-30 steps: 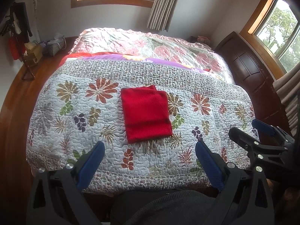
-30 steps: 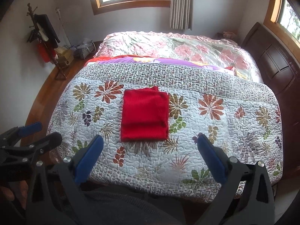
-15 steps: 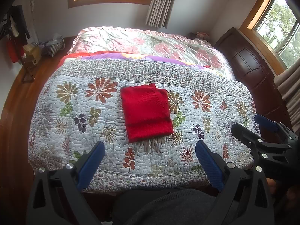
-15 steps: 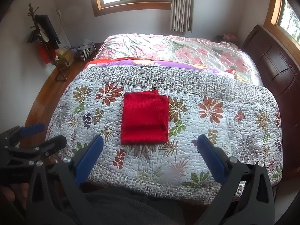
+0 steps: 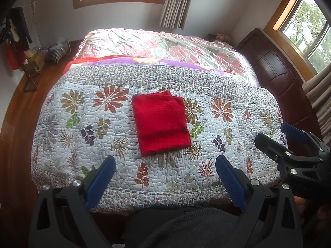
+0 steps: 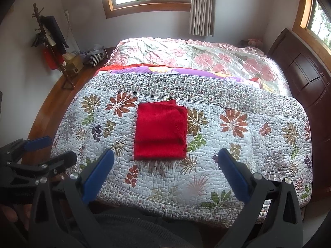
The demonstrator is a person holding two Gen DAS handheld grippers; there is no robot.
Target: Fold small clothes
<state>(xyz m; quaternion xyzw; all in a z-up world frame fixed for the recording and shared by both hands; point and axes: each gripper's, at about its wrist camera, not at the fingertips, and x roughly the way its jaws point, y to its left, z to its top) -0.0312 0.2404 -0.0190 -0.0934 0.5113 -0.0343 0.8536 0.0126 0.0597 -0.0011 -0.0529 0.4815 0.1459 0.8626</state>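
A red knitted garment (image 5: 160,122) (image 6: 161,129) lies folded into a neat rectangle on the flowered quilt (image 5: 217,124) (image 6: 238,136) of the bed. My left gripper (image 5: 164,166) is open, held back near the bed's front edge, with nothing between its blue pads. My right gripper (image 6: 165,160) is open too, also short of the garment and holding nothing. In the left wrist view the right gripper (image 5: 275,136) shows at the right side; in the right wrist view the left gripper (image 6: 55,148) shows at the lower left.
A pink flowered cover (image 6: 206,55) spreads over the far half of the bed. A dark wooden headboard (image 6: 306,72) stands on the right. A coat stand (image 6: 49,39) and baskets (image 6: 95,56) sit by the left wall on the wooden floor. A person's grey-clad body (image 5: 186,227) is at the bottom.
Both grippers have drawn back and risen slightly from the bed, so the garment sits a little farther off. The garment itself has not moved.
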